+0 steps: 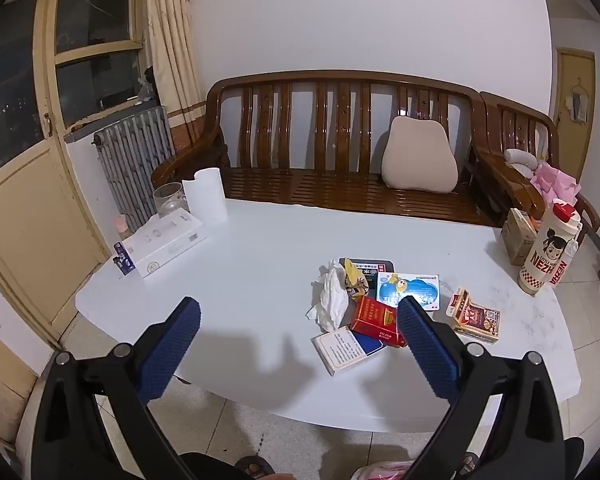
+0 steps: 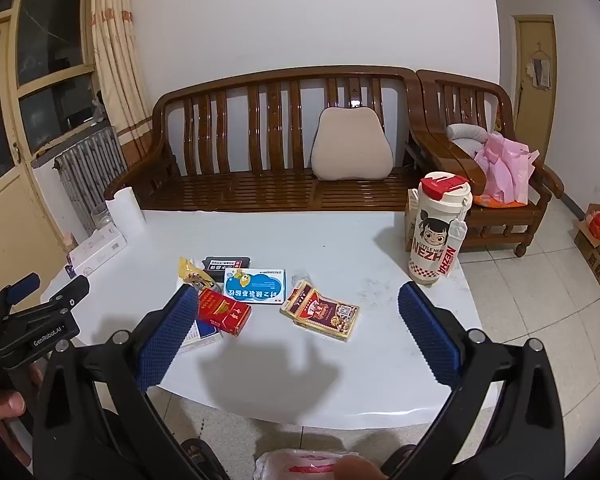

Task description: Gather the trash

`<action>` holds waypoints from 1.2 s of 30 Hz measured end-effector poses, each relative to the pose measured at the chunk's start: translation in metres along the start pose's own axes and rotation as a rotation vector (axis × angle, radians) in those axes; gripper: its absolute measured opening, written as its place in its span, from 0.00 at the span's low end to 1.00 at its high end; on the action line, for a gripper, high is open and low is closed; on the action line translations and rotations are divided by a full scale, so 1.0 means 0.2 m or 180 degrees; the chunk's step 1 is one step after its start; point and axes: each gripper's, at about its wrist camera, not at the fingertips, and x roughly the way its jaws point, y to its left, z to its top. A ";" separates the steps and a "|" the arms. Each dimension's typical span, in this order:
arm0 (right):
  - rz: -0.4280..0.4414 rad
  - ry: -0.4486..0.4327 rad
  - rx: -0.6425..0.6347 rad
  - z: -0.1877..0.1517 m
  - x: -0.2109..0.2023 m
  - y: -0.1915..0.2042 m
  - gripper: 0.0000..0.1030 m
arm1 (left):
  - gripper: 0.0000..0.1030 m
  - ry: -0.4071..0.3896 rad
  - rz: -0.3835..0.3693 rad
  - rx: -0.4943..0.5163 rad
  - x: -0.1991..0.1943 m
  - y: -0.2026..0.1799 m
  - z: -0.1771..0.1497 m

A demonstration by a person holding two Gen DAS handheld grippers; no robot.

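A heap of trash lies mid-table: a crumpled white tissue [image 1: 331, 295], a yellow wrapper [image 1: 355, 278], a black packet [image 1: 367, 265], a blue-and-white medicine box [image 1: 414, 286], a red cigarette pack [image 1: 374, 320], a white-and-blue box [image 1: 346, 348] and an ornate red-and-gold pack [image 1: 476, 316]. My left gripper [image 1: 300, 320] hovers open over the table's near edge, left of the heap, with nothing between its fingers. My right gripper [image 2: 298, 306] is open too, above the near edge. The red cigarette pack [image 2: 224, 311] and the ornate pack [image 2: 324, 312] lie beyond its fingers. The medicine box [image 2: 255, 285] lies behind them.
The white table [image 1: 260, 248] carries a white carton [image 1: 162, 242], a glass jar [image 1: 169, 199] and a paper roll [image 1: 206, 196] at far left, plus a cartoon-printed bottle [image 2: 436, 228] at far right. A wooden bench [image 1: 340, 152] stands behind. A pink-white plastic bag [image 2: 304, 466] shows below.
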 end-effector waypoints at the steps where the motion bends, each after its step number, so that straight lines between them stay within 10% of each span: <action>1: 0.0003 0.0009 0.0005 0.00 0.00 0.00 0.95 | 0.94 0.0005 0.0000 -0.0001 0.00 0.00 0.00; 36: -0.0005 0.0019 0.0042 -0.02 0.02 -0.02 0.95 | 0.94 0.0017 -0.0035 -0.0014 0.00 0.01 0.01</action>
